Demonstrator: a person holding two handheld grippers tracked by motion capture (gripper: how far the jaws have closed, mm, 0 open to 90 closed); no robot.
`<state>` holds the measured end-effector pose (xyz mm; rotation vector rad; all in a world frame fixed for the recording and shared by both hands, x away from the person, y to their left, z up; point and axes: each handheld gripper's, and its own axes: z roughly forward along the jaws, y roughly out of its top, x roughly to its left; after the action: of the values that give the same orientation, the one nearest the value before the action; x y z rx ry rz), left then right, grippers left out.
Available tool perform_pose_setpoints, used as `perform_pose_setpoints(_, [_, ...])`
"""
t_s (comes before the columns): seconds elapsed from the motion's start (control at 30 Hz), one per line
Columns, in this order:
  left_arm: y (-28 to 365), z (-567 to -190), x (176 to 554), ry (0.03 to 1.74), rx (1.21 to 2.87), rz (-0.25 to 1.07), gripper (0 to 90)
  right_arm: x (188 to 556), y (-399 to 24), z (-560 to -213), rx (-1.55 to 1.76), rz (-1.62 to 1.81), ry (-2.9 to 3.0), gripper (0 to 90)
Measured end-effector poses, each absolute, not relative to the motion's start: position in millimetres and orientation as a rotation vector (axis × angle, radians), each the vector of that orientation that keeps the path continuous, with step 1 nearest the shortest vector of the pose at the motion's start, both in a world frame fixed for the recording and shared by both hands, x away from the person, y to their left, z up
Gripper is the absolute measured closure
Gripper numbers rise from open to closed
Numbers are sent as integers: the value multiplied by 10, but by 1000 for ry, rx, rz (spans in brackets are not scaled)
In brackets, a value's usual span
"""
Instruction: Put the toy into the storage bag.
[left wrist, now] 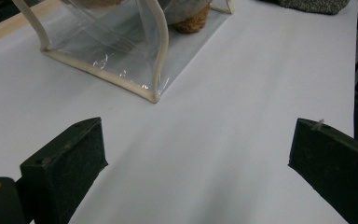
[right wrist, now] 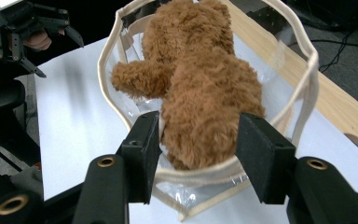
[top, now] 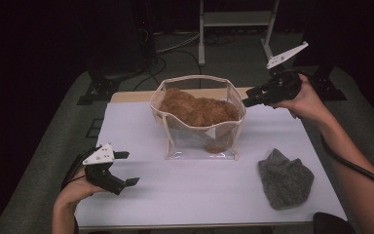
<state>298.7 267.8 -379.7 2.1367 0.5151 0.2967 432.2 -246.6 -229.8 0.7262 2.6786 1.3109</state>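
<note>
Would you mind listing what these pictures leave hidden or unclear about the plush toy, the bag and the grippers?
- Brown plush toy: high view, its lower body is veiled by the glare on the clear bag; no face shows.
- Right gripper: high view, its jaw tips merge with the bag's rim, so contact is unclear.
- Grey cloth: left gripper view, cut off by the top edge.
- Left gripper: body lies below the frame.

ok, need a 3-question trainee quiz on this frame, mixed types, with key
1. True or false: the brown teddy bear lies inside the clear bag.
2. What lies on the white table near the person's right forearm? A) grey knit hat B) red mug C) blue towel
3. Fill in: the left tool has its jaws ____, nothing between them.

Key: 1 true. 2 A, the grey knit hat. 3 open.
</note>
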Motion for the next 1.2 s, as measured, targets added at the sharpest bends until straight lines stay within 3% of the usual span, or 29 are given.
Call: perform_pose_setpoints(1.2, [2662,-3829,2990,525,2143,296,30,4018,-3211,-3041,983,1360,2637,397])
